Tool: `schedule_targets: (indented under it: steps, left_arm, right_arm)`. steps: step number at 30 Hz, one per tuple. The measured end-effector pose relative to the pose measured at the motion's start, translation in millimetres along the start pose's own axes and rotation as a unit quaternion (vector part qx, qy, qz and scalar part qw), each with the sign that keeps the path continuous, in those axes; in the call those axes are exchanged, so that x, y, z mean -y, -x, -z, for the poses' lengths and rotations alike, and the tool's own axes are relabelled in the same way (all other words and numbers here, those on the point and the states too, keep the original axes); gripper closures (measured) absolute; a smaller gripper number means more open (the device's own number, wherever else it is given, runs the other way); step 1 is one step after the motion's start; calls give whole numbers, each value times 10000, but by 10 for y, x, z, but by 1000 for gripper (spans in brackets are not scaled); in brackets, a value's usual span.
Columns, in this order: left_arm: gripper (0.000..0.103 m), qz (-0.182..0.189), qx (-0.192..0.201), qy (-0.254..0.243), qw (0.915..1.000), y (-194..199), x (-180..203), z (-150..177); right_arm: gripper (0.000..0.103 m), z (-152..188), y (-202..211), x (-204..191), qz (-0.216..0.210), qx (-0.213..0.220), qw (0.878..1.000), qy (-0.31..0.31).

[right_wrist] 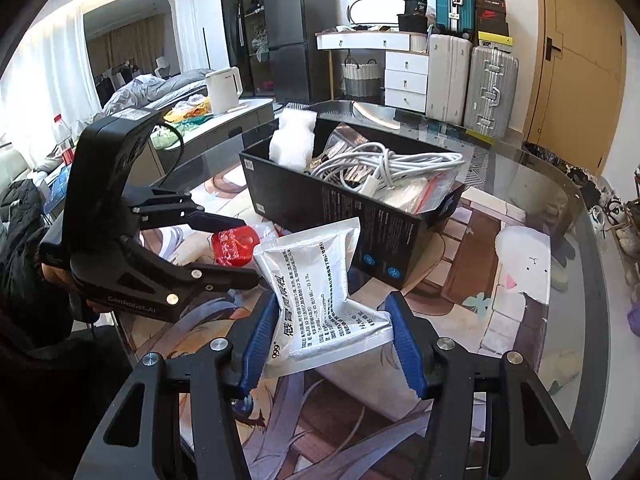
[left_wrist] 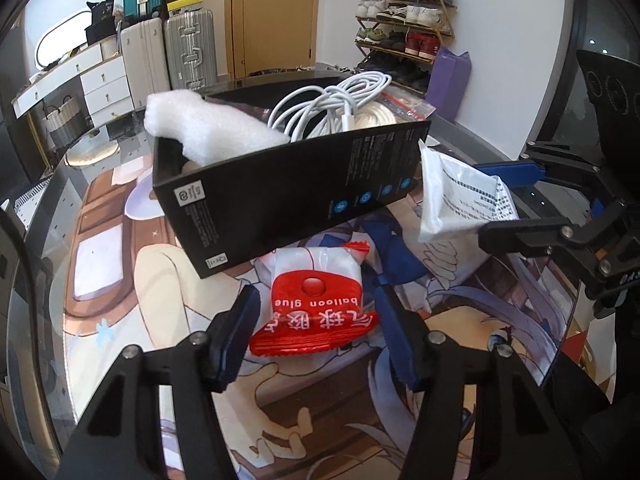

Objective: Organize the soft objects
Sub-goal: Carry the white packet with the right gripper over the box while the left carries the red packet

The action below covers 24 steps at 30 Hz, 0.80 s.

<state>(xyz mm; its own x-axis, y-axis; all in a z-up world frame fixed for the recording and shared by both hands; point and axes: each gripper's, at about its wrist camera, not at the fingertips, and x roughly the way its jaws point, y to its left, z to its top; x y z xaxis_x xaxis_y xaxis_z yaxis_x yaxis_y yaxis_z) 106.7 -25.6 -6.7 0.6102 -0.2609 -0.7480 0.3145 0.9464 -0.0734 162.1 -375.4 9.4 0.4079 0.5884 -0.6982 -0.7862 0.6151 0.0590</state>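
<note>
Status: black rectangular cardboard box (right_wrist: 360, 216) sits mid-desk on the printed desk mat (left_wrist: 120, 320), already holding white foam block (left_wrist: 208, 128), coiled white cable (left_wrist: 336, 108) and zip bags.

Left gripper (left_wrist: 316, 320): jaws approx. half open, straddling red-and-white plastic "balloon glue" packet (left_wrist: 316, 300) lying just in front of box; pad contact cannot be confirmed.

Right gripper (right_wrist: 332, 336): clamped on white printed foil sachet (right_wrist: 316, 288), raised beside box.

Remaining: both pkts into box.
</note>
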Motion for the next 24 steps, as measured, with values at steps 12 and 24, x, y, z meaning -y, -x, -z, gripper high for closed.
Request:
schedule_targets:
  steps: [12,24]
  left_arm:
    - [44,-13,349,17,9994,238,8,-55]
    - [44,-62,637,84,9979,422,-2,-110]
  right_arm:
    - [47,-82,246,37,83,549,9983,-164]
    - [47,-124,394,116,298,867,9950,-404]
